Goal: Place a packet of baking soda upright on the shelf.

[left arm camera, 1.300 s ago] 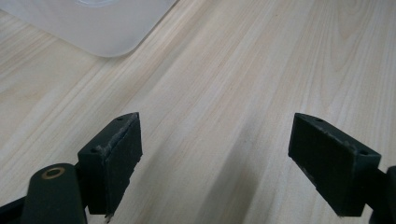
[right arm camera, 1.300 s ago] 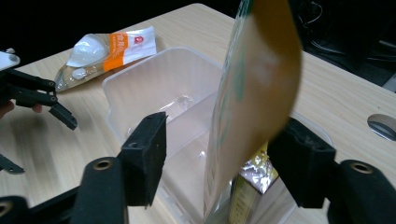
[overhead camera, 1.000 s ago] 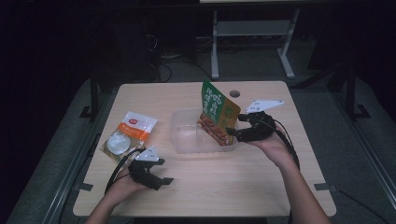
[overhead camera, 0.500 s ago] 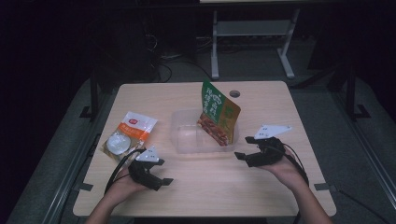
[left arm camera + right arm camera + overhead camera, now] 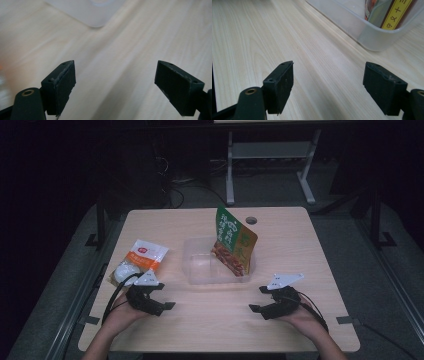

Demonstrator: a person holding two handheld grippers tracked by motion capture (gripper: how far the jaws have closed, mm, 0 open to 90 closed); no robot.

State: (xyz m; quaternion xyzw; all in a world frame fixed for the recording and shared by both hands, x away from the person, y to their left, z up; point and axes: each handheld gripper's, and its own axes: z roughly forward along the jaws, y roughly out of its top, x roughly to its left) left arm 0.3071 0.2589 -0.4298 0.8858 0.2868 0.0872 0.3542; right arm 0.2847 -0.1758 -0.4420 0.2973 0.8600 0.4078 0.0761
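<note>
Standing in a dark room, the pale wooden bench (image 5: 320,250) carries a clear tray (image 5: 200,270) holding a green pouch (image 5: 234,246) with Chinese lettering; left gripper (image 5: 161,303) and right gripper (image 5: 257,299) fingers spread, empty.

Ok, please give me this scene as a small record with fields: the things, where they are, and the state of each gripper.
surface: wooden table
container: clear plastic tub, mid table
in container: green and brown snack bag, upright, leaning
outside container: white and orange pouch, lying flat left of the tub
left gripper: open, nothing between the jaws, over bare wood
right gripper: open, nothing between the jaws, near the tub's corner
</note>
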